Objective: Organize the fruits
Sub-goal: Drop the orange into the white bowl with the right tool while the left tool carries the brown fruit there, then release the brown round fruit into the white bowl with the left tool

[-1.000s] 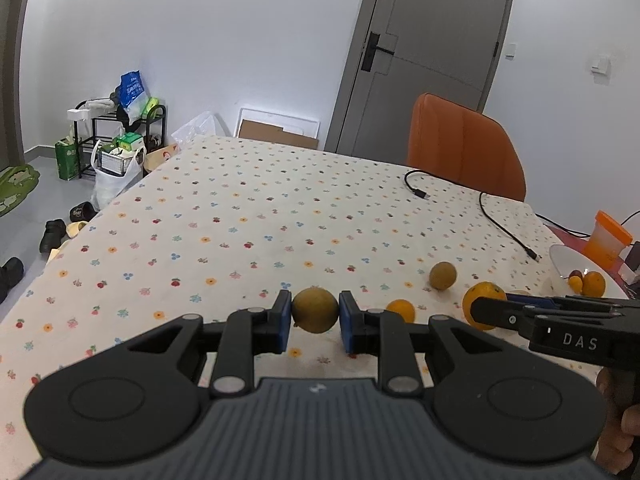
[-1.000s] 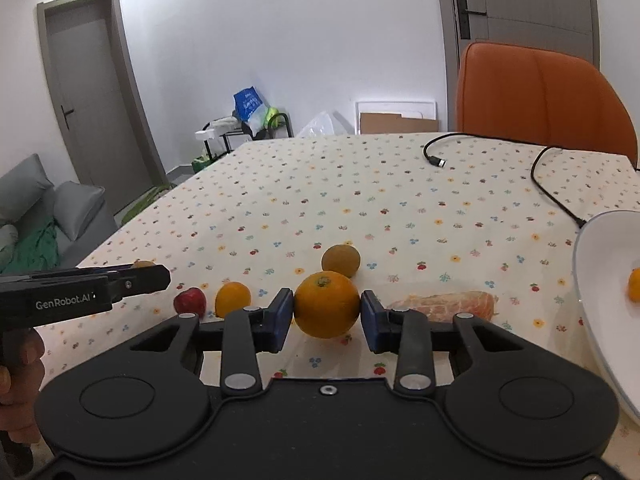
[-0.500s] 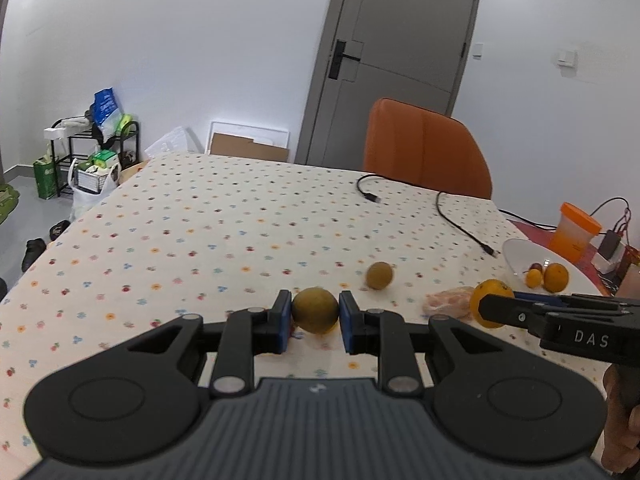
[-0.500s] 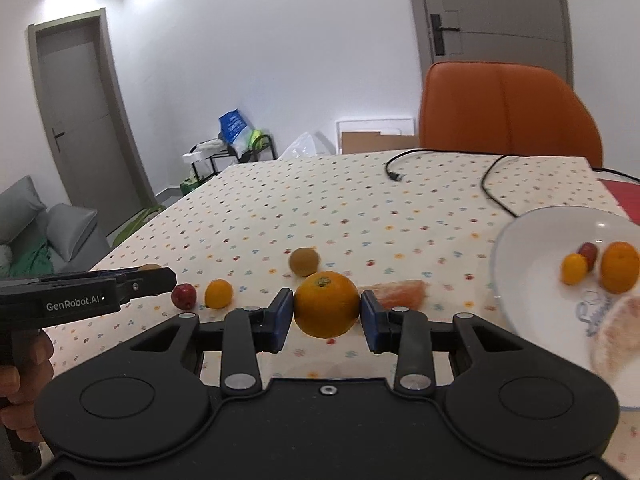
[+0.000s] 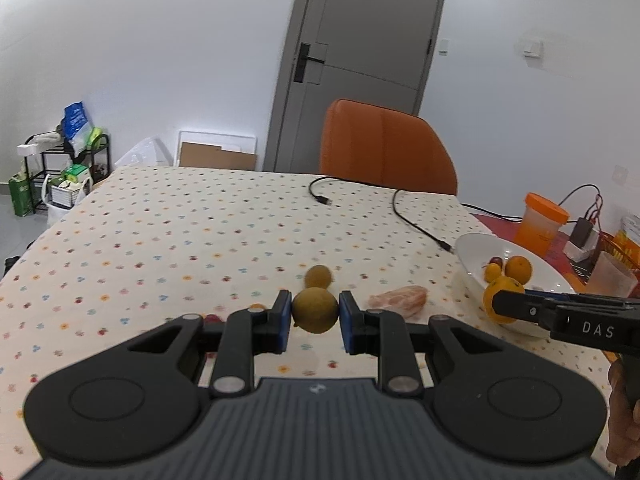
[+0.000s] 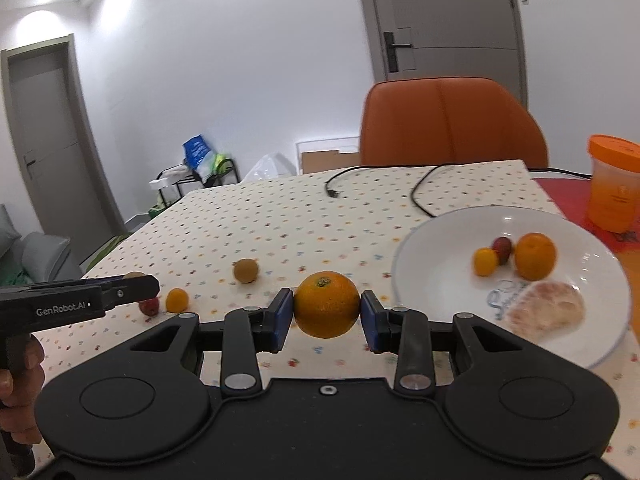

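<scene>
Above a dotted tablecloth (image 5: 168, 240), the left gripper (image 5: 315, 311) was clamped on a yellow-green fruit (image 5: 315, 310), its blue pads pressed against both sides. The right gripper (image 6: 327, 305), set a little wider, gripped an orange (image 6: 327, 305). A white plate (image 6: 436, 276) holding fruit lay just right of the right gripper; a brown fruit (image 6: 245, 270) sat beyond it, to the left.

From my left camera, my gripper's frame hides most of a small red fruit (image 5: 212, 317); the right gripper's far side (image 5: 568, 318) runs off-frame. On my right camera the plate's (image 6: 416, 240) pale peeled piece (image 6: 544, 308) blurs
</scene>
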